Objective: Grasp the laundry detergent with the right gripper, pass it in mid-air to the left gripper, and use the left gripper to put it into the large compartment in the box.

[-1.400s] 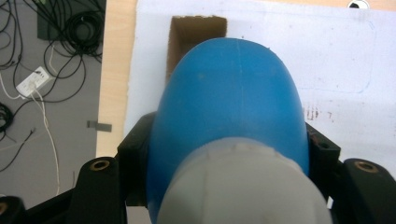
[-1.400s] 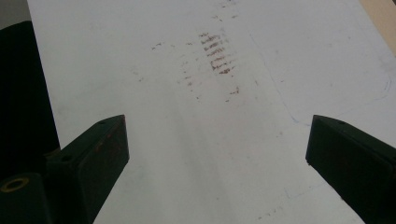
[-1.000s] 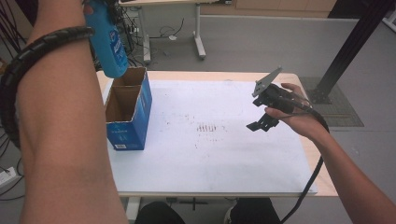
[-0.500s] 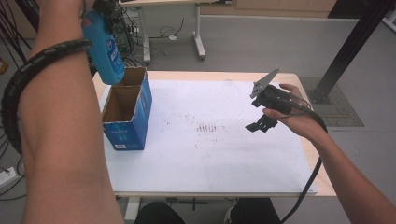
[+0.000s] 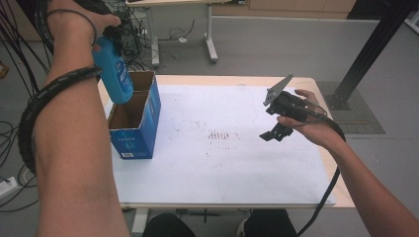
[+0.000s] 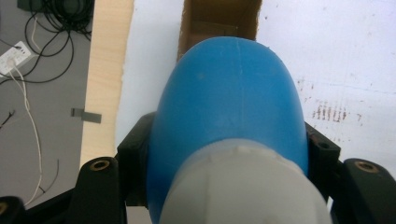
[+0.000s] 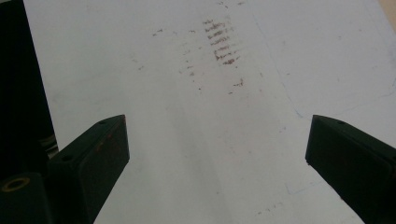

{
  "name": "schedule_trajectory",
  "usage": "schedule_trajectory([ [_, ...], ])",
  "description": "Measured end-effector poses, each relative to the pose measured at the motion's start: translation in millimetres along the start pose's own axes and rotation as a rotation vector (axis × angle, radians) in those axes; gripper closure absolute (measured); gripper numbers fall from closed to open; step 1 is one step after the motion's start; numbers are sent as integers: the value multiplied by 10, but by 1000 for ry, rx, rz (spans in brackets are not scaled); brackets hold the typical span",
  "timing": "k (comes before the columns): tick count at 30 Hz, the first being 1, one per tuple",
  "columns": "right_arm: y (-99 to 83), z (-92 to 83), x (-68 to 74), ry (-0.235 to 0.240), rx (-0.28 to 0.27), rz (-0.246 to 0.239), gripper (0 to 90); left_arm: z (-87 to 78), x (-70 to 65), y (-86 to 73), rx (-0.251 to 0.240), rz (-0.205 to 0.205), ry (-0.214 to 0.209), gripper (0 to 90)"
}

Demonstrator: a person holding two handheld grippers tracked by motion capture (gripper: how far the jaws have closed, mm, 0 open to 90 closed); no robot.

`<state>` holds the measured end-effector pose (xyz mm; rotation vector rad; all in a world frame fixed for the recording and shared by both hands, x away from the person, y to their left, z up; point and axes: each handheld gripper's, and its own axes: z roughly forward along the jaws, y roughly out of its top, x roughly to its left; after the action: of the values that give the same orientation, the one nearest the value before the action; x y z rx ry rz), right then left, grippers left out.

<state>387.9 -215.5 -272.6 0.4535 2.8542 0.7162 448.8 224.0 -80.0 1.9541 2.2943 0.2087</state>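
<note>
1 blue bottle [image 6: 229,107], perhaps white-capped

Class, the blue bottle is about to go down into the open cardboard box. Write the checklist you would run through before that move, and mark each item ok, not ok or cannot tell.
1. Left hand-held gripper clamped on the blue bottle: ok, the jaws press on both its sides.
2. Bottle over the box opening: ok, its lower end hangs at the far compartment.
3. Box flaps out of the way: ok, the top is open.
4. Compartment below is free: cannot tell, the bottle hides its floor.
5. Right hand-held gripper clear of the path: ok, it is open above the white table cover, well apart from the box.
</note>
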Motion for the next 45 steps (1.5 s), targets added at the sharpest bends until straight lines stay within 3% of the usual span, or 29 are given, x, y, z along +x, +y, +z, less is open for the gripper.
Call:
schedule_trajectory([
  [11,10,5,4,-4,13,-9,61,390,34,-46,25,9,-4,368],
  [27,35,41,11,-4,24,-11,62,781,38,-102,37,46,18,367],
  [45,13,165,2,8,36,-1,62,1464,3,-194,69,84,29,367],
])
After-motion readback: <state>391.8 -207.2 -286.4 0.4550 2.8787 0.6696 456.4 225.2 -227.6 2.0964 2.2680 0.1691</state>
